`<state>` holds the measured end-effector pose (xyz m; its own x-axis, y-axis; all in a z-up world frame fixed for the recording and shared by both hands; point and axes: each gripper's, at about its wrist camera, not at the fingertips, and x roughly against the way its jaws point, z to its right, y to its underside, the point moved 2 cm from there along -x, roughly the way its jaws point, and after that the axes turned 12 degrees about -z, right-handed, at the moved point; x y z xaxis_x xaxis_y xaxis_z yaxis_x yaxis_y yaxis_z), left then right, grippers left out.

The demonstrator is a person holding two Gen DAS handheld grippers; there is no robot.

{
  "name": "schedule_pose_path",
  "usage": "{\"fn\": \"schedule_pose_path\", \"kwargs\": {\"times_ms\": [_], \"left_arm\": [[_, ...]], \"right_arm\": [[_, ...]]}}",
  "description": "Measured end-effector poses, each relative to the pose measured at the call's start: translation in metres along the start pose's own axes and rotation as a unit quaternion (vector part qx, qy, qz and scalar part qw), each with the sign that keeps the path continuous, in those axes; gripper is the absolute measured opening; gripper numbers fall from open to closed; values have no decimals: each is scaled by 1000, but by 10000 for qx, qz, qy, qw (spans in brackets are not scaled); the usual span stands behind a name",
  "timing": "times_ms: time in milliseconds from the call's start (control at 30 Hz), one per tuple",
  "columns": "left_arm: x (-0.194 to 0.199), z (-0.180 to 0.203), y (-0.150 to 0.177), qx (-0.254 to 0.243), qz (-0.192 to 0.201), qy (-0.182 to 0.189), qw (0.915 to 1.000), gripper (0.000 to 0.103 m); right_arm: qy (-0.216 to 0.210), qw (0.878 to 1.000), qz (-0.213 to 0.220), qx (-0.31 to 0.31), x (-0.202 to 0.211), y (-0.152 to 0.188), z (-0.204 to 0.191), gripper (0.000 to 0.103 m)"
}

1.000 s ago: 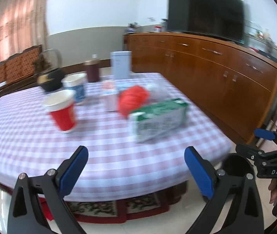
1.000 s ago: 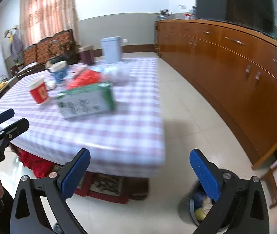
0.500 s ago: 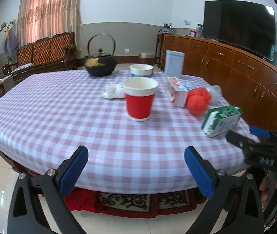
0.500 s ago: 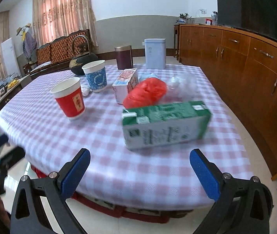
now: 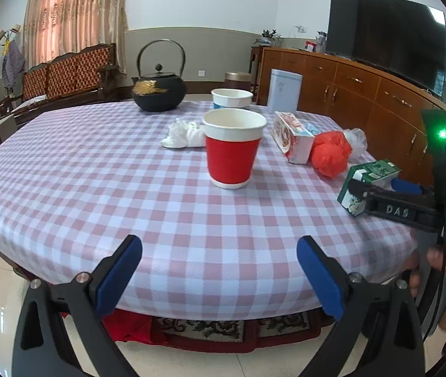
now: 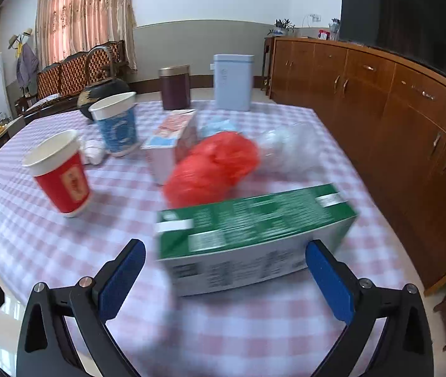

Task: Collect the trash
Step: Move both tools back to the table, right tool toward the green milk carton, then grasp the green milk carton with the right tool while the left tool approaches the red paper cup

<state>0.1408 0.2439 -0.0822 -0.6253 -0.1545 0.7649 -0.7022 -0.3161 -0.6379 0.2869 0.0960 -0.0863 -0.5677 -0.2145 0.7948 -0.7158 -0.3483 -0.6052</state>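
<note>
Between the wide-spread fingers of the right gripper lay the green carton, on its side near the worktop edge and not yet touched by either blue pad, with the red bag just beyond it. Judged from this, the step was best done by pushing the fingers on until the pads sat over the carton's two short ends, level with the cloth, then closing firmly without crushing it or nudging the bag. Well short of the red cup ahead of it, the left gripper hung at the near edge with its fingers apart and holding nothing.
</note>
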Motion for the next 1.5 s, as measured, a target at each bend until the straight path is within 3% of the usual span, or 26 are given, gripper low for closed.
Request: {"fn": "schedule_pose_path", "kwargs": {"times_ms": [133, 233, 367, 500, 600, 667, 767, 900, 967, 1000, 1067, 1133, 1333, 1367, 1400, 1500], "left_arm": [[-6, 12, -2, -98, -34, 51, 9999, 100], [-9, 23, -4, -147, -40, 99, 9998, 100], [-12, 35, -7, -215, -34, 109, 9997, 100], [-9, 40, -10, -267, -34, 76, 9996, 100], [-7, 36, -12, -268, -5, 32, 9996, 100], [-8, 32, -12, -230, -28, 13, 9997, 100], [-13, 32, -12, -187, -62, 41, 9998, 100], [-17, 40, -14, -271, -56, 42, 9996, 100], [-17, 42, -17, -250, -14, 48, 9997, 100], [-18, 42, -19, -241, 0, 17, 9997, 100], [-21, 40, -28, -187, 31, -31, 9998, 100], [-25, 41, -36, -157, 30, -33, 9999, 100], [-37, 45, -52, -203, 62, -81, 9997, 99], [-39, 44, -52, -182, 60, -83, 9998, 99], [-41, 42, -51, -163, 44, -98, 9998, 99], [-44, 40, -50, -134, 19, -110, 9998, 99]], "right_arm": [[194, 9996, -56, -182, -6, -10, 32, 103], [-37, 9990, 21, -442, 3, -7, 46, 103], [-138, 9984, 21, -543, 3, -7, 39, 103], [41, 9979, -197, -613, -16, -18, 29, 103], [-87, 9995, -162, -274, -22, -22, 26, 103], [147, 9997, -168, -58, -22, -20, 31, 103], [41, 9994, -198, -266, -16, -12, 52, 101], [370, 9984, -200, -377, -4, 1, 70, 101], [213, 9983, -129, -523, 2, 4, 75, 101], [237, 9982, -113, -543, 4, 5, 76, 99], [128, 9982, -157, -563, 1, 0, 77, 70], [60, 9979, -237, -606, -5, -7, 77, 54], [-52, 9986, -282, -448, -14, -10, 72, 53], [-68, 9987, -319, -394, -17, -9, 70, 50], [-170, 9985, -380, -352, -20, -6, 69, 39], [-255, 9987, -405, -171, -21, -1, 66, 36]]}}
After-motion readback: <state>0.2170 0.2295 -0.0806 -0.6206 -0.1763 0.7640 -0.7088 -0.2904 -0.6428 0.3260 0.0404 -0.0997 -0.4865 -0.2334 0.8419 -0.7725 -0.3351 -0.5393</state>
